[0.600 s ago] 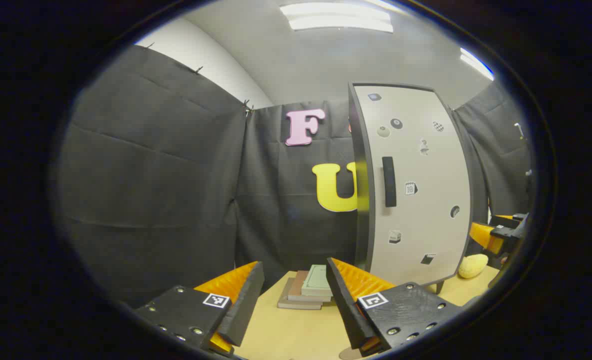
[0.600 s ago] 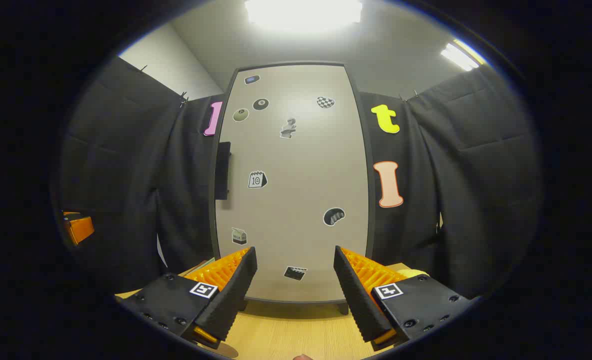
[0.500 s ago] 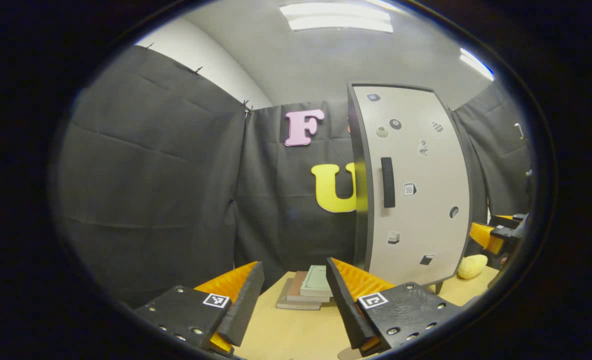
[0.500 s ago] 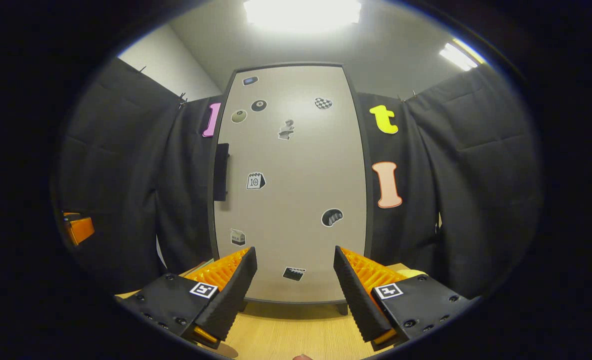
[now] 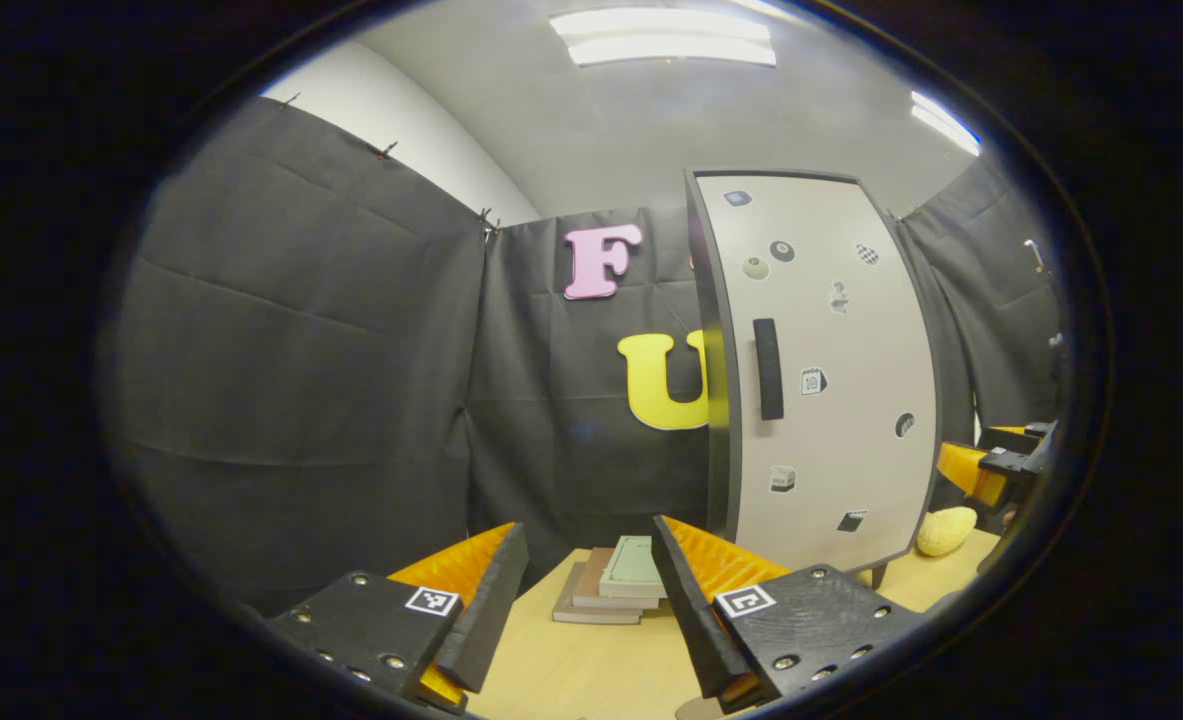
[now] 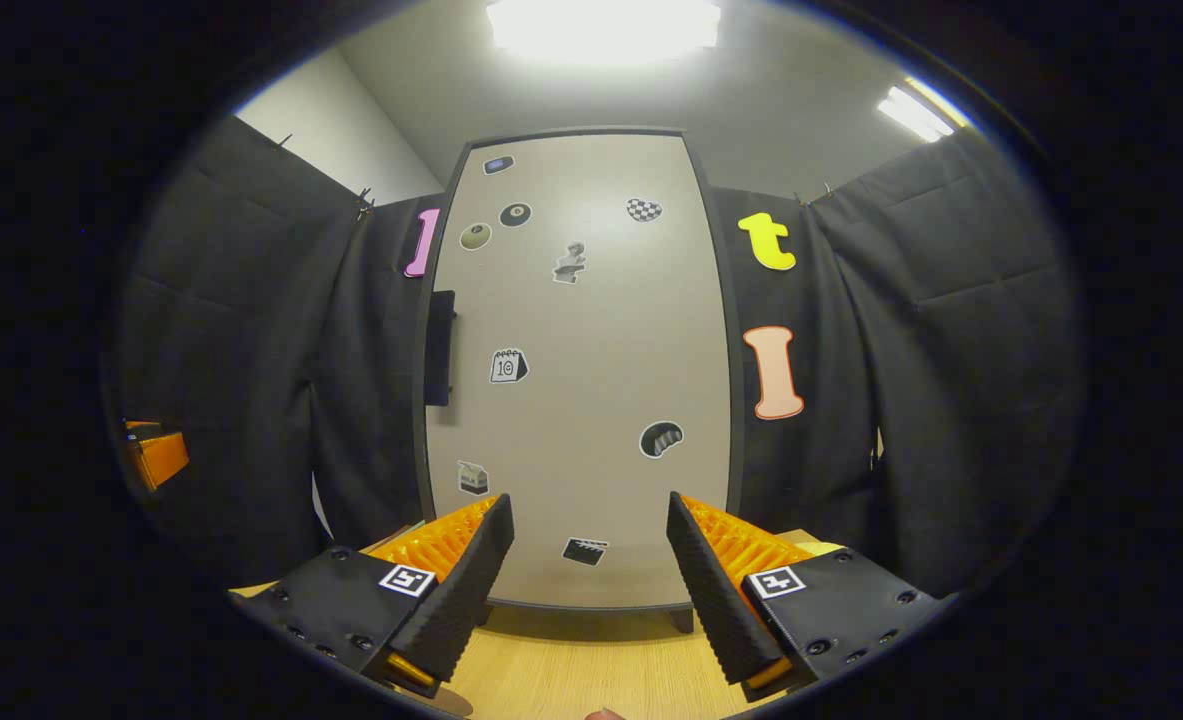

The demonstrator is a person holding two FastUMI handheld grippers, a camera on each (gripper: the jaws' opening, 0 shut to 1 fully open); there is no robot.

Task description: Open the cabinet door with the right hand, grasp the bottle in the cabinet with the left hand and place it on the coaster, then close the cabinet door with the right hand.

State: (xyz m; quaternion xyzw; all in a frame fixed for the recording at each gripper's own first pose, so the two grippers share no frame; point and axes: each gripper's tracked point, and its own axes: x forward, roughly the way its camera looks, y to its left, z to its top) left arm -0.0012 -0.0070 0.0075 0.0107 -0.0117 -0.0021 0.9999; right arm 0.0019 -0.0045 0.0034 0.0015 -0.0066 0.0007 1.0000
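Booth: black cloth walls, ceiling strip lights on, pale wooden table (image 6: 571,670) under my fingers.
Cabinet door (image 6: 576,370): shut, pale panel dotted with small stickers, standing on the table straight ahead in the right gripper view.
Handle (image 6: 439,348): dark vertical bar at the door's left edge, well apart from me.
Right gripper (image 6: 588,570): my jaws spread wide, nothing between them, low and aimed at the lower door.
Left gripper (image 5: 589,590): jaws likewise parted and empty, pointing past a stack of books (image 5: 613,582).
Bottle: presumably behind the door; I cannot see it.
Step in hand: opening the door, not yet begun, by my reading.
How to do it well: lift and shift left until the bar sits squarely between my right fingers, close firmly, then pull along the hinge's arc rather than straight back.
Left gripper view adds: the cabinet's dark side edge, the handle face-on (image 5: 768,368), a yellow object (image 5: 944,531) by the cabinet's foot.
Right gripper view adds: the door nearly square-on.
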